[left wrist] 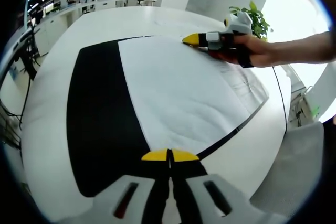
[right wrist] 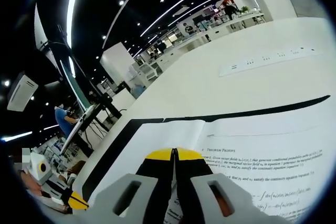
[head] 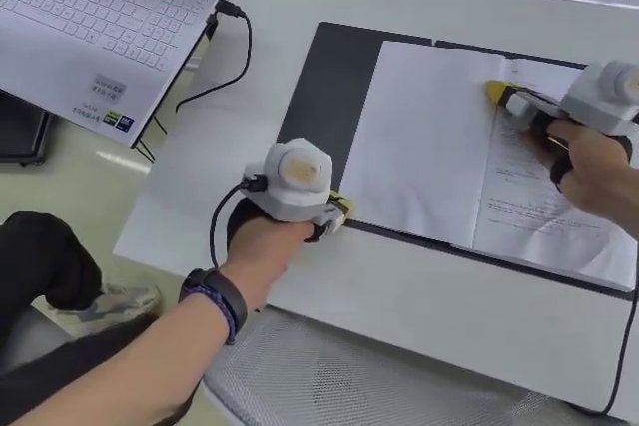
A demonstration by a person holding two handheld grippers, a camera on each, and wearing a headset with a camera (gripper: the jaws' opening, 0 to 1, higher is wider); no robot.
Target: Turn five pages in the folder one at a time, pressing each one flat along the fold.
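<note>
Black folder (head: pixel 321 97) lies open on the table (head: pixel 399 296) just ahead of the left claw (head: pixel 342 209), whose jaws are together at its near edge. The right claw (head: pixel 496 94), jaws together and holding nothing, touches the far end of the fold (head: pixel 482 172), with a blank turned page (head: pixel 419 137) to its left and a printed page (head: pixel 539 197) to its right. One turn looks mid-press; how many of the five are done cannot be told.

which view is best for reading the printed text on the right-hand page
The right gripper view: the printed page is close up, with a heading readable. The head view shows its text as faint lines, partly behind a hand. The left gripper view shows it far off, with only faint marks.
</note>
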